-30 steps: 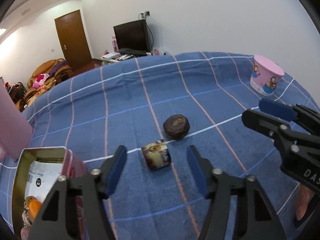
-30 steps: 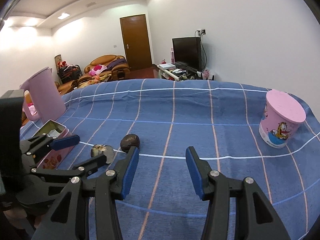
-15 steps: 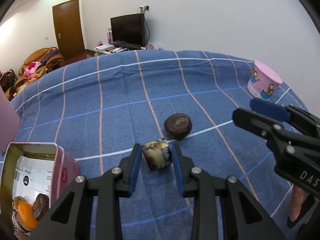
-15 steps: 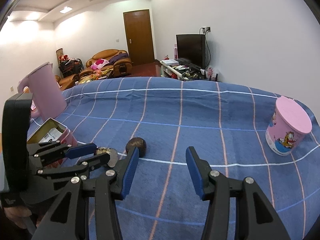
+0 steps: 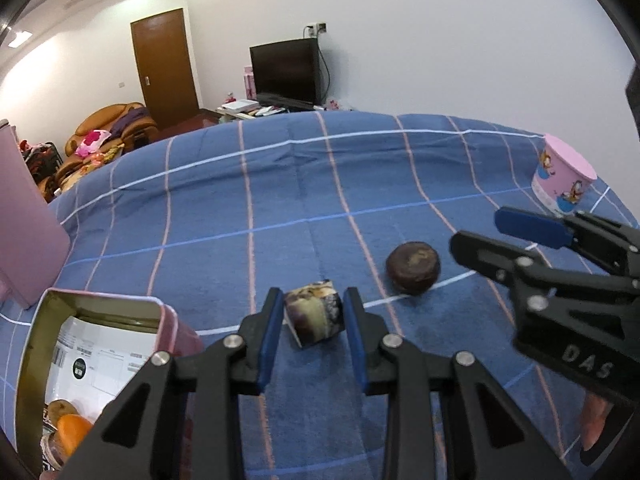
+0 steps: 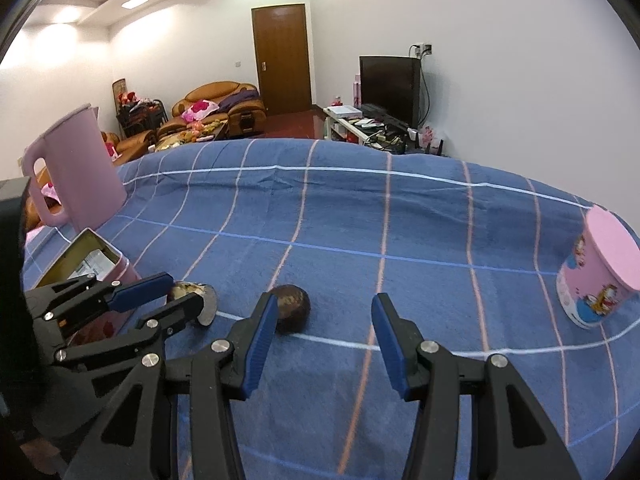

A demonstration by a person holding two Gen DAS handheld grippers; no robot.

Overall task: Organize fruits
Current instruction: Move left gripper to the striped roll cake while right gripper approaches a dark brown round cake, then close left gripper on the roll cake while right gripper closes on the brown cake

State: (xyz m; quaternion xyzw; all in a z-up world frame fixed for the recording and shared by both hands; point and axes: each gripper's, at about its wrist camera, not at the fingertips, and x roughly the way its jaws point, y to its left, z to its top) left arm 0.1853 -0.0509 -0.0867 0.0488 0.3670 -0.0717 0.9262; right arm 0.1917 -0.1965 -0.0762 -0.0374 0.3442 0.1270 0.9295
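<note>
Fruit sits in the tin [image 5: 100,306] already, my left hand-held gripper [image 5: 314,320] pinches a cut piece [image 5: 315,318] just off the surface, right one [image 6: 324,344] spread, round fruit [image 5: 413,267] left.

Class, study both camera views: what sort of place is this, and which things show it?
Most likely a home living room: a television on a low stand, a brown sofa strewn with cushions, and a wooden door lie beyond the blue checked tablecloth.

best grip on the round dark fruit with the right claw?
Straddle the round dark fruit across its widest middle, coming from the near side. It sits alone on the blue cloth, both flanks free. The right claw is open, just right of it.
</note>
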